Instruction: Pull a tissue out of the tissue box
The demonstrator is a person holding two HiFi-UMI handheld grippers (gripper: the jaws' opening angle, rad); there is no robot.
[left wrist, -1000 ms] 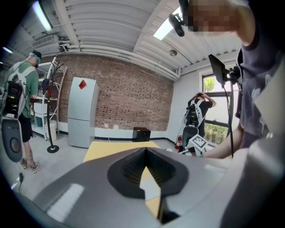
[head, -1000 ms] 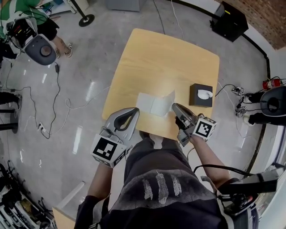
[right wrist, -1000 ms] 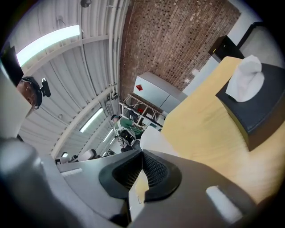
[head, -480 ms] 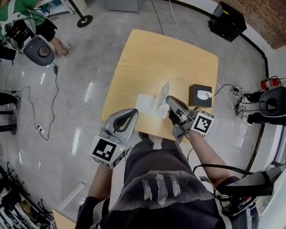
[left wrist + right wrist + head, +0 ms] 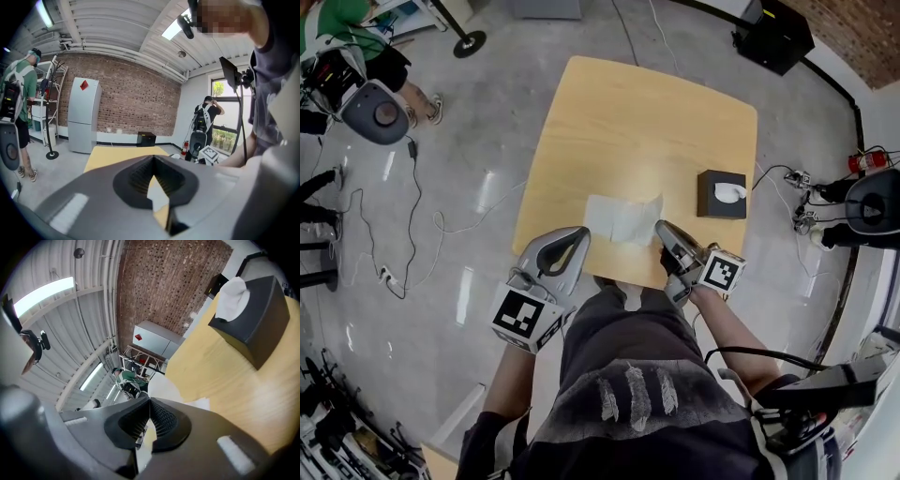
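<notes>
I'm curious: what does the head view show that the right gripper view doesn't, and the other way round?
Only the head view shows the left gripper and the person's legs.

Only the right gripper view shows the ceiling light and a white cabinet by the wall.

Both show the wooden table, the black tissue box with a sheet poking out, the loose tissue lying on the table, and the right gripper, jaws shut on its edge.

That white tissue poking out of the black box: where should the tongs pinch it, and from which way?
Pinch the tissue near its top, coming straight down from above. It stands up as a loose tuft out of the slot in the lid of the box, clear on all sides, so the tongs can likely close on it and pull upward.
</notes>
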